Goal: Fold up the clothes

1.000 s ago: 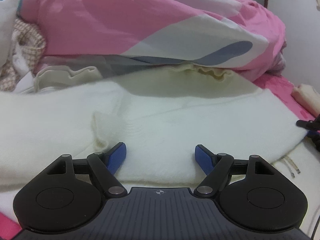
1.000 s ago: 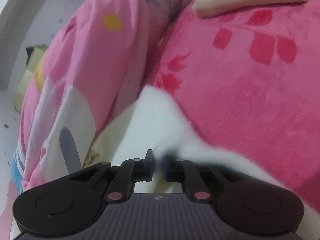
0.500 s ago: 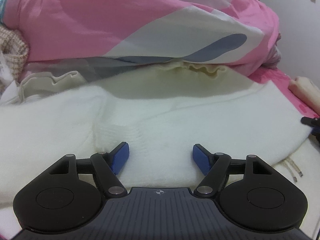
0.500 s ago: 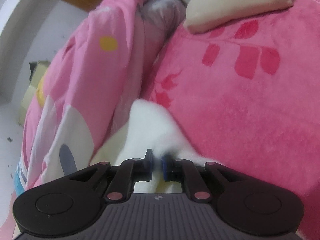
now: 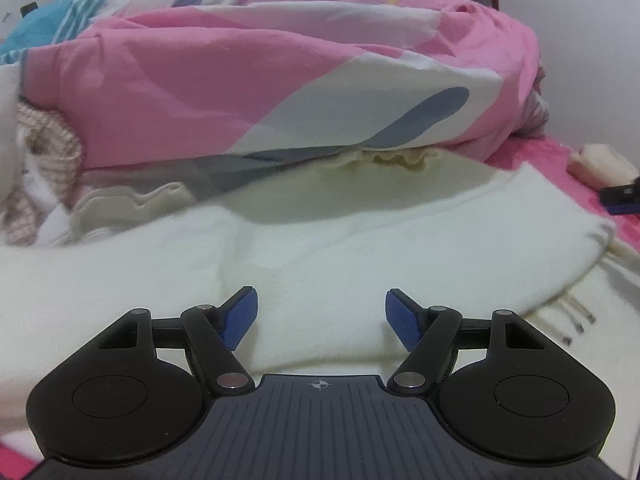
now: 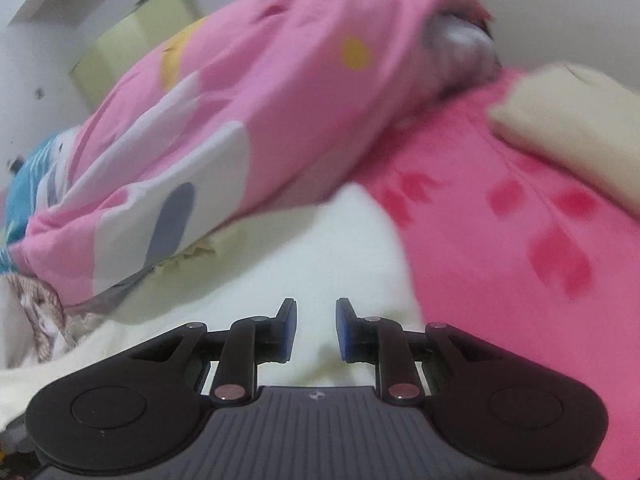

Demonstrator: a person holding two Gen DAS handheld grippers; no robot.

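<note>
Sweater point(image 5: 320, 248), cream and fluffy, lay spread on the bed ahead of and under both tongs, its far edge reaching the pink sheet point(image 6: 500, 240). One layer seemed doubled over another beneath the left tongs point(image 5: 320, 316), so some folding looked done, though how much remained could not be judged. Those left tongs stood spread wide, gripping nothing. The right tongs point(image 6: 316, 330) were parted by a narrow gap over the sweater's corner, empty. Beyond lay a pink quilt point(image 5: 280, 92).
</note>
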